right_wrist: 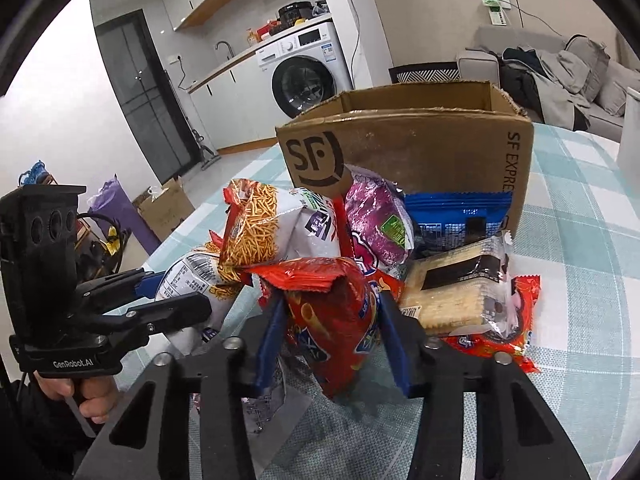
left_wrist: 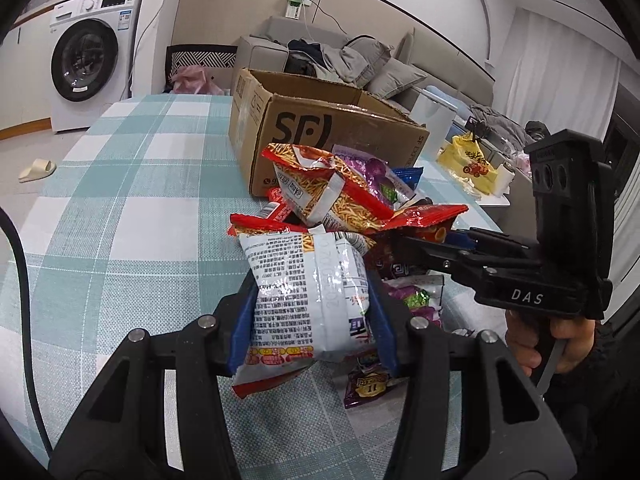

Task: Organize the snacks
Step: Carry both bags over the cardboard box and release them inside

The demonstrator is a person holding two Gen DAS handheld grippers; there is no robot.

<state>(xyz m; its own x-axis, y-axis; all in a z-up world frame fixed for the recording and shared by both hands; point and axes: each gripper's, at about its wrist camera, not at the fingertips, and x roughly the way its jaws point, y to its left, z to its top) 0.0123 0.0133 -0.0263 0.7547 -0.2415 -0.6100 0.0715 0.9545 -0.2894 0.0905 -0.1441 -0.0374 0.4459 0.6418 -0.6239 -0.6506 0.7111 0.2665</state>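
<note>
A pile of snack packets lies on the checked tablecloth (left_wrist: 132, 216) in front of an open cardboard box (left_wrist: 320, 128) marked SF. My left gripper (left_wrist: 312, 292) is shut on a white printed snack bag (left_wrist: 308, 288), its blue pads pressing both sides. In the right wrist view my right gripper (right_wrist: 332, 312) is shut on a red snack bag (right_wrist: 336, 320) at the near edge of the pile. The left gripper (right_wrist: 160, 288) shows there too, beside the white bag (right_wrist: 192, 276). Behind are a noodle-stick bag (right_wrist: 264, 224), a purple bag (right_wrist: 376, 220), a blue packet (right_wrist: 460, 216) and a cracker packet (right_wrist: 452, 292). The box (right_wrist: 420, 148) looks empty inside.
A washing machine (left_wrist: 88, 56) stands beyond the table's far left corner, and a grey sofa (left_wrist: 352, 60) with clothes lies behind the box. A white container (left_wrist: 432, 116) sits at the table's right edge. A yellow bag (left_wrist: 472, 164) lies past it. A slipper (left_wrist: 38, 170) rests on the floor.
</note>
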